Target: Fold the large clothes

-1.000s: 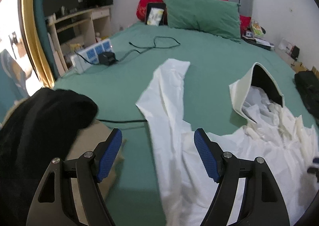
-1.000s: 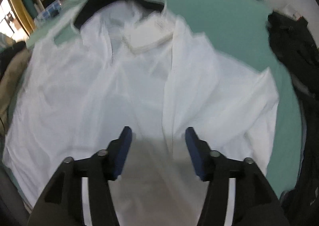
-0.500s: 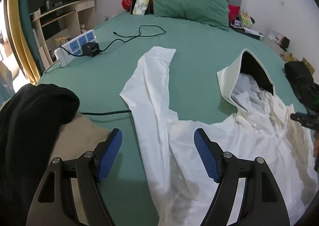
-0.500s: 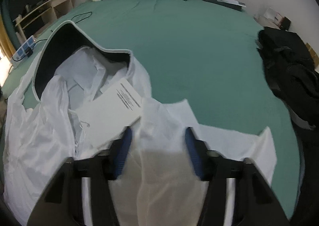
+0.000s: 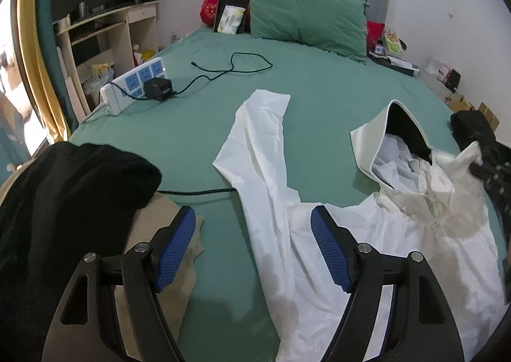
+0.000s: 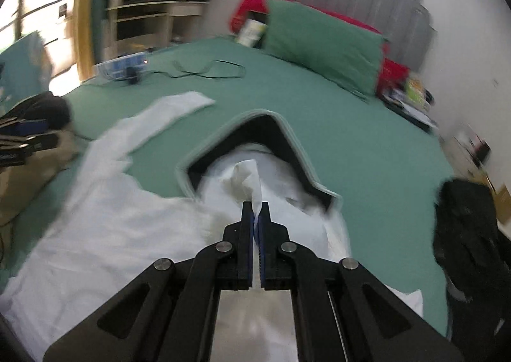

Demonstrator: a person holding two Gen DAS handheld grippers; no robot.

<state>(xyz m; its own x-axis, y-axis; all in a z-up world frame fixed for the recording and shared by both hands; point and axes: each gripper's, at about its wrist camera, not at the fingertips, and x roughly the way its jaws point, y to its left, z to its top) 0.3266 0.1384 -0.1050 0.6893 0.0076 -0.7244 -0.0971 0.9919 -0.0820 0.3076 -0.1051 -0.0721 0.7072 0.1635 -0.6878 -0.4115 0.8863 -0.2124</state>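
- White garment [image 5: 319, 234] — spread on green bed [image 5: 319, 90]; black cable [image 5: 194, 192] runs under its sleeve.
- Right gripper [image 6: 255, 211] — clamped on a garment fold.
- Left gripper [image 5: 252, 243] — jaws apart, empty.
- Black clothing [image 5: 64, 202] beside it.

Bed [image 5: 319, 87]: green sheet, grey headboard.
Green pillow [image 5: 306, 17]: at the headboard, the landmark here.
Red pillow [image 5: 220, 1]: behind the green pillow.
Black cable [image 5: 236, 66]: looped in front of the green pillow.
Power strip [image 5: 134, 85]: left bed edge, well away from the green pillow.
White garment [image 5: 319, 234]: spread on the sheet, far from the green pillow, one sleeve stretched toward it.
Black clothes [image 5: 64, 202]: near left corner, on tan cloth [image 5: 166, 234].
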